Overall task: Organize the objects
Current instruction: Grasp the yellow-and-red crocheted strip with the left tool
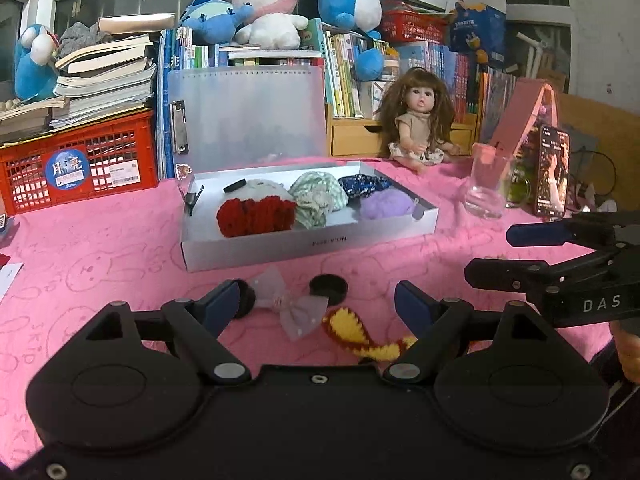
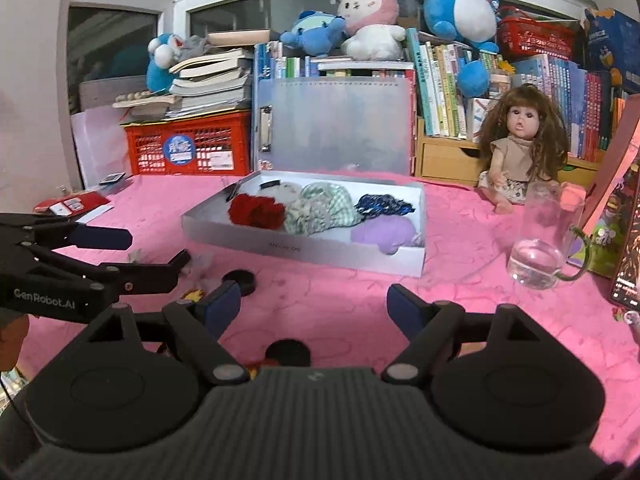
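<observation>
- While both claws hover low over the pink tablecloth (image 1: 120,240), the left gripper (image 1: 316,306) stands wide with nothing pinched; between its fingers lie a grey bow hair clip (image 1: 290,306), a black round piece (image 1: 328,286) and a yellow-and-red knitted piece (image 1: 352,330).
- A second black round piece (image 1: 246,300) sits partly hidden behind the left finger's blue pad (image 1: 222,304).
- The right gripper (image 2: 316,304) also gapes wide and empty above bare cloth; a dark round object (image 2: 288,352) shows just at its body's front edge, partly hidden.
- Beyond the loose pieces, the shallow white box (image 1: 312,246) holds a red knitted scrunchie (image 1: 256,216), a green checked one (image 1: 318,198), a dark blue one (image 1: 364,185) and a purple one (image 1: 386,205).
- A frosted plastic board (image 1: 248,114) stands upright behind the box.
- To the box's right stand a clear glass cup (image 1: 486,184) and a phone (image 1: 554,172) with a lit screen, propped upright; a doll (image 1: 418,120) sits behind them.
- At the back, a red crate (image 1: 80,164) bears stacked books, and plush toys (image 1: 266,4) top a row of books.
- Seen from the left camera, the right gripper reaches in from the right edge, near the cup.
</observation>
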